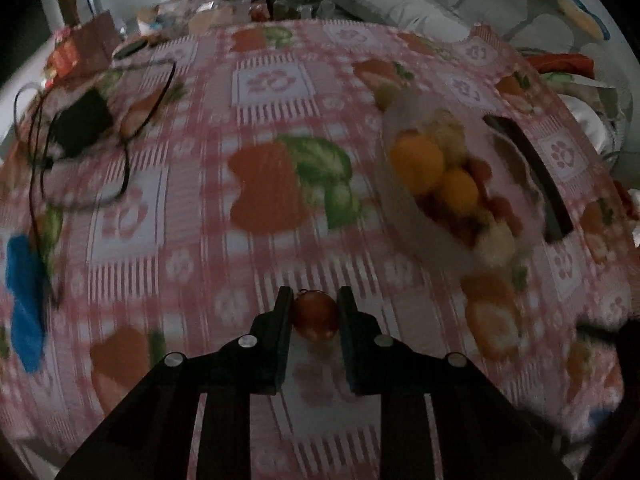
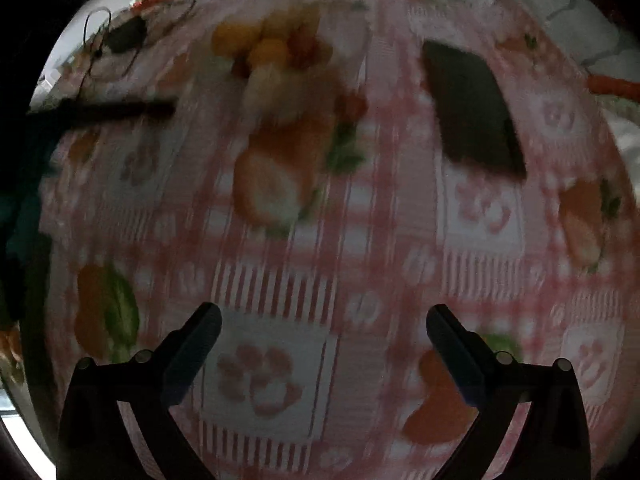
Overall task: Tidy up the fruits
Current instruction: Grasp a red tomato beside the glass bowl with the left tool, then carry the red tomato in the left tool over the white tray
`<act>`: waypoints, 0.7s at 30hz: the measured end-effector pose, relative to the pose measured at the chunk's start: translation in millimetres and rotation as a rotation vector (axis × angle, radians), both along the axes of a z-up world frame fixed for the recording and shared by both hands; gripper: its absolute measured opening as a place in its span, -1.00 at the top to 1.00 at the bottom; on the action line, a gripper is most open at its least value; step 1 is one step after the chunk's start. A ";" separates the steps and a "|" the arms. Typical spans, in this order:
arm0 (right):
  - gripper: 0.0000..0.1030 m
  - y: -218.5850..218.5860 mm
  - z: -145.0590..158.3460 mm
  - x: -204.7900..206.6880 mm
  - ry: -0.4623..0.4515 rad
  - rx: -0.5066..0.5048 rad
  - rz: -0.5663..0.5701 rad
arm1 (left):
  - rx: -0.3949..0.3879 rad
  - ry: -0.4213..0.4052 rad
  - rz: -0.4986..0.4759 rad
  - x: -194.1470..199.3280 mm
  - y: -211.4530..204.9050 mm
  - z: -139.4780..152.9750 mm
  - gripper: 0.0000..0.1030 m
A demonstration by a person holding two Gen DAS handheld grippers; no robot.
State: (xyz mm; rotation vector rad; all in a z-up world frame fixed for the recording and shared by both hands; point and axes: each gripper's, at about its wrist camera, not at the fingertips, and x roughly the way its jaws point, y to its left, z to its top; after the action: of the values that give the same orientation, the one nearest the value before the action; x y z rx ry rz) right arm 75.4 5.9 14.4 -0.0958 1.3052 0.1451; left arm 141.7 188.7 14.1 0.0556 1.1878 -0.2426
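My left gripper (image 1: 314, 300) is shut on a small red fruit (image 1: 315, 317), held above the pink checked tablecloth (image 1: 208, 208). A white bowl (image 1: 404, 216) holds several fruits, among them two orange ones (image 1: 416, 160), to the right and ahead of the left gripper. In the right wrist view the same pile of fruits (image 2: 272, 52) lies far ahead at the upper left, blurred. My right gripper (image 2: 324, 320) is open and empty over the cloth.
A dark flat phone-like slab lies right of the bowl (image 1: 532, 172) and shows in the right wrist view (image 2: 472, 108). A black box with cables (image 1: 80, 124) sits at the left. A blue object (image 1: 24, 304) lies at the left edge. Clutter stands beyond the table's far edge.
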 end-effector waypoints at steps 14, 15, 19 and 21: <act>-0.71 23.8 -7.0 71.7 -0.248 -0.116 0.318 | 0.004 0.066 0.109 -62.7 15.0 9.9 0.52; -0.71 22.8 -8.2 76.0 -0.251 -0.108 0.322 | 0.008 0.069 0.113 -64.8 14.6 10.1 0.52; -0.71 17.5 -9.5 80.2 -0.268 -0.056 0.347 | 0.019 0.078 0.129 -71.6 13.0 10.5 0.52; -0.59 16.6 -9.4 77.3 -0.271 -0.019 0.363 | 0.023 0.082 0.140 -72.6 11.4 11.1 0.52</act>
State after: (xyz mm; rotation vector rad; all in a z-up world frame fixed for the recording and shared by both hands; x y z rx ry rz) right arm 152.7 22.5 5.0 -0.3580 1.0093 0.4152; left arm 69.2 200.1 25.2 -0.0173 1.2699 -0.1092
